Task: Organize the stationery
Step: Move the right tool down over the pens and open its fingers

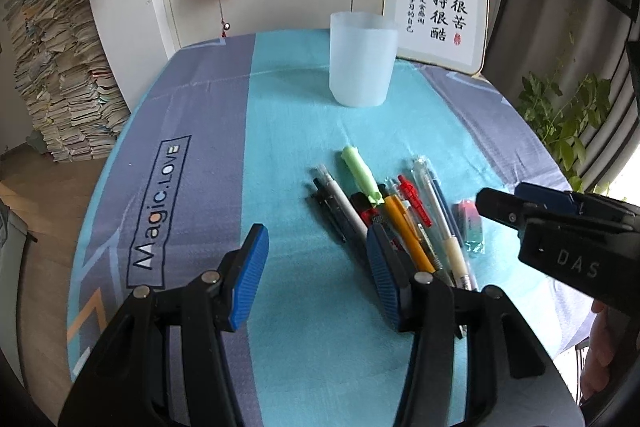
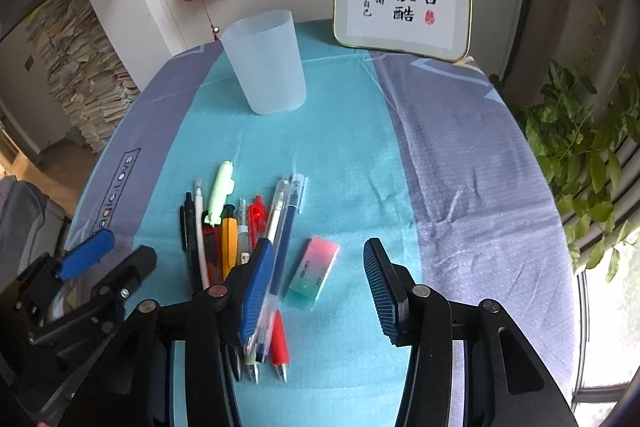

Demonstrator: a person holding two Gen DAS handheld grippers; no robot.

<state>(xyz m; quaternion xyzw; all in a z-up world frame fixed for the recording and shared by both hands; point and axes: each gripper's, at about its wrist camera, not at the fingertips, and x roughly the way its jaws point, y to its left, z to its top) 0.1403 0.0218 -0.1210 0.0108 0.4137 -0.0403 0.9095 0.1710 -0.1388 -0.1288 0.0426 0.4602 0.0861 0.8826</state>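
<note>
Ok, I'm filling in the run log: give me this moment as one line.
cup: upright, empty | pens: piled on cloth | eraser: beside pens | left gripper: open, empty | right gripper: open above eraser

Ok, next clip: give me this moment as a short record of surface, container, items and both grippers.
surface: table under a blue and grey cloth
container: frosted plastic cup, upright, nothing visible inside
items: pile of pens lying flat; eraser beside them, apart
left gripper: open, holding nothing, above the cloth left of the pens
right gripper: open, holding nothing, eraser below the gap
progress: nothing in the cup yet
</note>
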